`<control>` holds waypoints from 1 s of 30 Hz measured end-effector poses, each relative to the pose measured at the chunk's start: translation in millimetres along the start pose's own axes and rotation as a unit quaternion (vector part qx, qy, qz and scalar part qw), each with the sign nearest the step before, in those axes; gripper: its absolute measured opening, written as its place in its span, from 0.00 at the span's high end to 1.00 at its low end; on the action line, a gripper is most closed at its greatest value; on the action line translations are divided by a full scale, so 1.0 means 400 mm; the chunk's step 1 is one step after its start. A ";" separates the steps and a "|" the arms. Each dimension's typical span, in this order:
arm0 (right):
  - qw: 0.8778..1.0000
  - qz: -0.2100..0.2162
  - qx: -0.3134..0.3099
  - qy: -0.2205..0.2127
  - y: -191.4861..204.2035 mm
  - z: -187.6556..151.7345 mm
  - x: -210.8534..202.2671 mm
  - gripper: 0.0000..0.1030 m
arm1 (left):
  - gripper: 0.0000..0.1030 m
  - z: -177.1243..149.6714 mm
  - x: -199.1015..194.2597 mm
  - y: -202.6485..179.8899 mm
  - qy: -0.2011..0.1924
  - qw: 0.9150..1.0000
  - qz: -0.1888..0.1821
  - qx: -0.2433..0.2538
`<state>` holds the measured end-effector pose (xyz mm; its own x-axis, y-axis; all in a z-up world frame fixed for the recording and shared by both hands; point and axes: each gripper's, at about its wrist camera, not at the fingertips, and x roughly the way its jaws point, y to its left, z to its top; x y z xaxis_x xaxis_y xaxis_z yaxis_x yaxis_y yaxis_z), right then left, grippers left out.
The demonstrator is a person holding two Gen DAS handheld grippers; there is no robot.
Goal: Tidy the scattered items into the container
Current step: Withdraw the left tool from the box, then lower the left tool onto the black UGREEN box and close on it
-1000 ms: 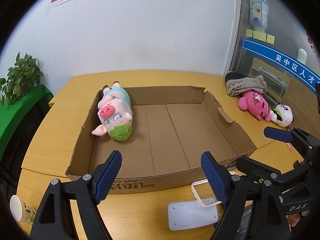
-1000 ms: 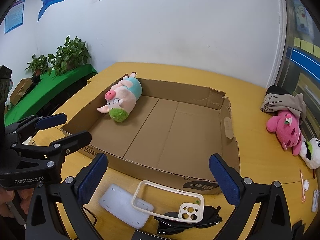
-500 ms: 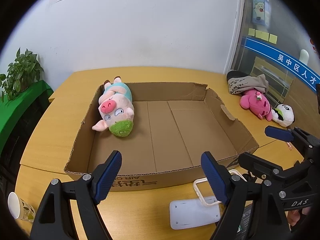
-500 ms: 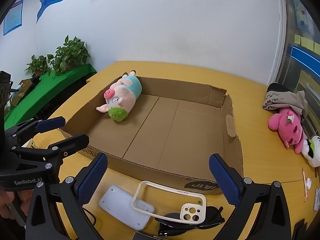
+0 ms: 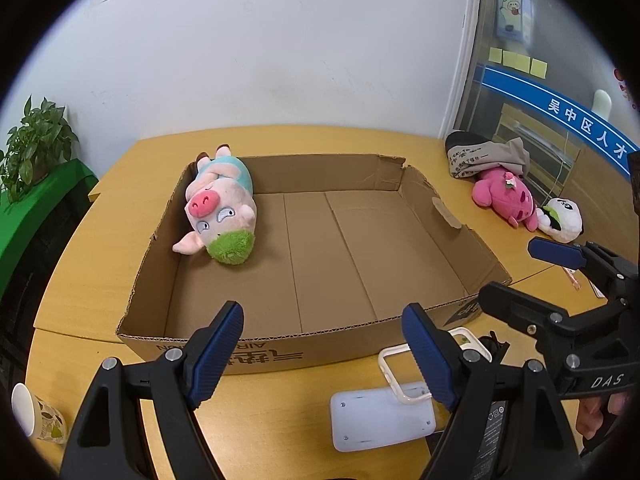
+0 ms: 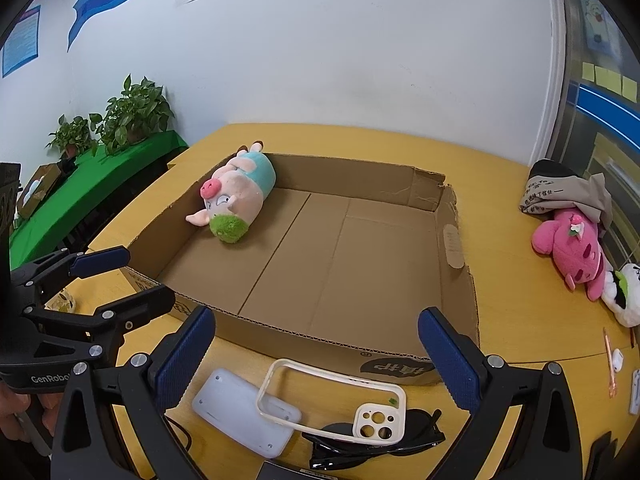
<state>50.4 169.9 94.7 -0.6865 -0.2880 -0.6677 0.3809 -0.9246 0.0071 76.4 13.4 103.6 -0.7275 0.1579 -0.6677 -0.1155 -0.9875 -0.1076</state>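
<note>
Both grippers hang over the desk's near edge with jaws spread wide and nothing between them. Below and just ahead of the right gripper lies the cream phone case, resting partly on a white pad and on black sunglasses, its long axis running across the gap between the fingers, roughly along the box's near wall. The left gripper sits further left, so the right seems nearer. A pig plush already lies in the box's far left corner; the pink plush waits near the desk's right edge. Since a second ago both cameras have drawn back slightly, and the jaws are unchanged.
</note>
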 end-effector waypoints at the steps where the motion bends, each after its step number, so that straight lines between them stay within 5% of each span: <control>1: 1.000 0.000 0.001 -0.002 -0.002 0.000 -0.003 0.00 | 0.21 0.001 -0.001 0.001 0.000 1.000 -0.001 -0.002; 9: 1.000 0.017 -0.012 -0.017 -0.025 -0.039 -0.036 0.00 | 0.20 -0.027 -0.012 0.005 0.010 1.000 -0.015 -0.002; 15: 0.995 0.092 -0.014 0.020 -0.098 -0.195 -0.061 0.00 | 0.21 -0.137 0.019 -0.029 0.080 0.993 -0.083 0.004; 22: 0.981 0.141 0.016 0.130 -0.149 -0.419 -0.032 0.00 | 0.21 -0.269 0.108 -0.106 0.182 0.960 -0.211 -0.016; 30: 0.970 0.198 0.000 0.143 -0.078 -0.489 0.012 0.00 | 0.22 -0.322 0.196 -0.182 0.233 0.938 -0.257 -0.025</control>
<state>156.3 246.1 -54.5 -0.2868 -0.5392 -0.7918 0.5794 -0.7559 0.3048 114.9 97.9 -35.6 -0.2082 0.6072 -0.7668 -0.3294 -0.7817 -0.5296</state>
